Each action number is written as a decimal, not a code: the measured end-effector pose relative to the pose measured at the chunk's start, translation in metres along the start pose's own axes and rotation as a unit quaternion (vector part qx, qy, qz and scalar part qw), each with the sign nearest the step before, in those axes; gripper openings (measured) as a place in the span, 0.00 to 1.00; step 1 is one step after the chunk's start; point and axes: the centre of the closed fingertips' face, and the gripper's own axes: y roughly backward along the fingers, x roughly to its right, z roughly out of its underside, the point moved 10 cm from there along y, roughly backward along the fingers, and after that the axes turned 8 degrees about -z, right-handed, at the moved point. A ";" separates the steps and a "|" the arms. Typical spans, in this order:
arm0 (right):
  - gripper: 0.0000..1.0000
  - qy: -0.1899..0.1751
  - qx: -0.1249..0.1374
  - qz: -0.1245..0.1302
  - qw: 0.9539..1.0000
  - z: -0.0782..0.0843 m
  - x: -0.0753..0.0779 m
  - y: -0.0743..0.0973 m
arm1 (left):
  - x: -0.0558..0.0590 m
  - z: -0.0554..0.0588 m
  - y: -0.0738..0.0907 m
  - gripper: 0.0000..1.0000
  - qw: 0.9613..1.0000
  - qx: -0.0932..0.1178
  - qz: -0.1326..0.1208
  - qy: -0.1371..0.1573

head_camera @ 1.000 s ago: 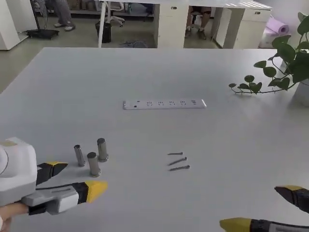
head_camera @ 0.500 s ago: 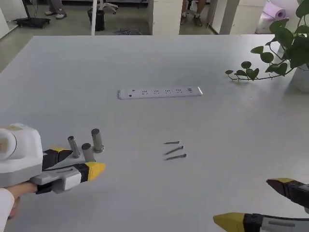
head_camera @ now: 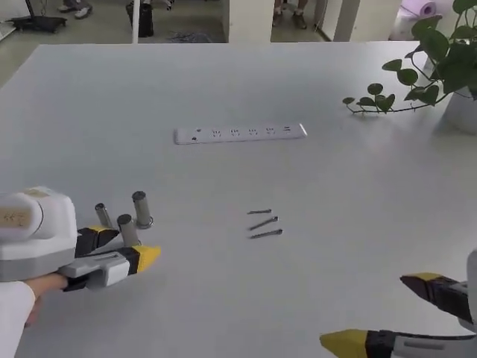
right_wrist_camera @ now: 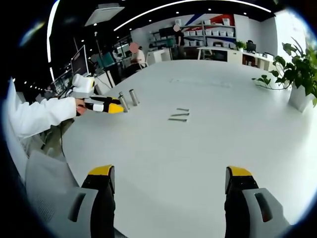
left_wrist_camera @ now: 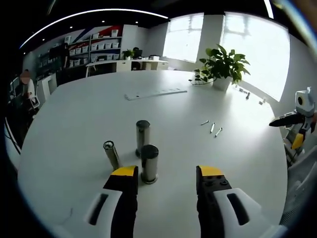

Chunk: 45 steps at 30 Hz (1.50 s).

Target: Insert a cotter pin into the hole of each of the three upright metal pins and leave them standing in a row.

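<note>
Bench (head_camera: pixel 335 246) surface, pale grey and bare over most of its width, ends at a straight far edge in the head view, with floor and furniture legs beyond it. The three metal pins (head_camera: pixel 127 226) stand upright in a tight cluster near the left side, two in front and one behind, not in a line. The three cotter pins (head_camera: pixel 263 223) lie flat, side by side and close together, near the middle of the bench and well apart from the metal pins, with open surface between the two groups. The left tongs (left_wrist_camera: pixel 167 173) are spread. In the left gripper view the nearest metal pin stands just ahead of the gap, close to the left-hand jaw's yellow tip and seemingly just clear of it. The right tongs (right_wrist_camera: pixel 170 172) are spread wide over the bare near-right part of the bench, holding nothing, well apart from the cotter pins. A white power strip (head_camera: pixel 240 133) lies flat, well beyond the cotter pins and short of the far edge; its markings are too small to read. A leafy plant (head_camera: pixel 436 63) in a white pot occupies the far right corner, one stem trailing onto the bench.
</note>
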 end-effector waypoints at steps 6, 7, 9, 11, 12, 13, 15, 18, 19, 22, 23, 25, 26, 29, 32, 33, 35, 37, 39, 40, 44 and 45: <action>0.89 -0.004 0.003 0.003 1.000 0.000 0.003 0.001 | -0.002 0.001 -0.010 0.39 1.000 -0.004 -0.002 0.008; 0.89 -0.004 0.003 0.002 1.000 0.001 0.003 0.001 | -0.002 0.001 -0.011 0.38 1.000 -0.005 -0.003 0.010; 0.89 -0.005 0.000 0.002 1.000 0.002 0.002 0.001 | -0.003 0.002 -0.013 0.37 1.000 -0.005 -0.005 0.011; 0.89 -0.007 -0.002 0.001 1.000 0.003 0.002 0.000 | -0.004 0.002 -0.014 0.35 1.000 -0.006 -0.008 0.013; 0.88 -0.008 -0.002 0.000 1.000 0.004 0.002 0.000 | -0.005 0.003 -0.015 0.34 1.000 -0.007 -0.011 0.013; 0.88 -0.009 -0.002 -0.001 1.000 0.004 0.002 -0.001 | -0.005 0.003 -0.015 0.33 1.000 -0.007 -0.011 0.013; 0.88 -0.010 -0.003 -0.001 1.000 0.005 0.001 -0.001 | -0.007 0.003 -0.016 0.31 1.000 -0.008 -0.016 0.015; 0.87 -0.012 -0.005 -0.003 1.000 0.007 0.001 -0.002 | -0.007 0.005 -0.018 0.28 0.999 -0.008 -0.021 0.026; 0.87 -0.012 -0.006 -0.004 1.000 0.008 0.001 -0.002 | -0.008 0.005 -0.019 0.27 0.999 -0.008 -0.025 0.025; 0.86 -0.014 -0.006 -0.005 1.000 0.010 0.001 -0.002 | -0.009 0.005 -0.019 0.22 0.999 -0.006 -0.035 0.013; 0.86 -0.015 -0.006 -0.007 1.000 0.011 0.000 -0.002 | -0.009 0.005 -0.019 0.21 0.999 -0.006 -0.038 0.014; 0.86 -0.019 -0.009 -0.011 1.000 0.013 0.000 -0.003 | -0.009 0.005 -0.020 0.20 0.999 -0.005 -0.040 0.014; 0.86 -0.021 -0.012 -0.011 1.000 0.015 -0.001 -0.003 | -0.009 0.005 -0.020 0.19 0.999 -0.004 -0.042 0.011; 0.86 -0.024 -0.014 -0.012 1.000 0.018 -0.001 -0.002 | -0.011 0.005 -0.020 0.15 0.999 -0.002 -0.050 0.005; 0.86 -0.026 -0.013 -0.014 0.999 0.018 -0.003 -0.002 | -0.012 0.005 -0.020 0.13 0.999 -0.001 -0.052 0.003; 0.86 -0.026 -0.013 -0.014 0.999 0.018 -0.003 -0.003 | -0.012 0.005 -0.020 0.12 0.999 0.000 -0.053 -0.003; 0.86 -0.025 -0.015 -0.016 0.999 0.018 -0.004 -0.003 | -0.011 0.006 -0.019 0.12 0.998 0.003 -0.055 -0.005; 0.86 -0.024 -0.014 -0.019 0.999 0.017 -0.005 -0.004 | -0.012 0.006 -0.019 0.12 0.998 0.007 -0.061 -0.002; 0.86 -0.022 -0.014 -0.021 0.999 0.016 -0.007 -0.005 | -0.011 0.007 -0.019 0.12 0.998 0.010 -0.064 0.005; 0.86 -0.022 -0.014 -0.022 0.999 0.016 -0.007 -0.005 | -0.011 0.007 -0.019 0.11 0.998 0.011 -0.065 0.006; 0.86 -0.019 -0.012 -0.023 0.999 0.014 -0.008 -0.005 | -0.012 0.007 -0.017 0.11 0.997 0.010 -0.054 0.052; 0.86 -0.018 -0.012 -0.023 0.999 0.014 -0.008 -0.005 | -0.013 0.007 -0.017 0.11 0.997 0.009 -0.059 0.042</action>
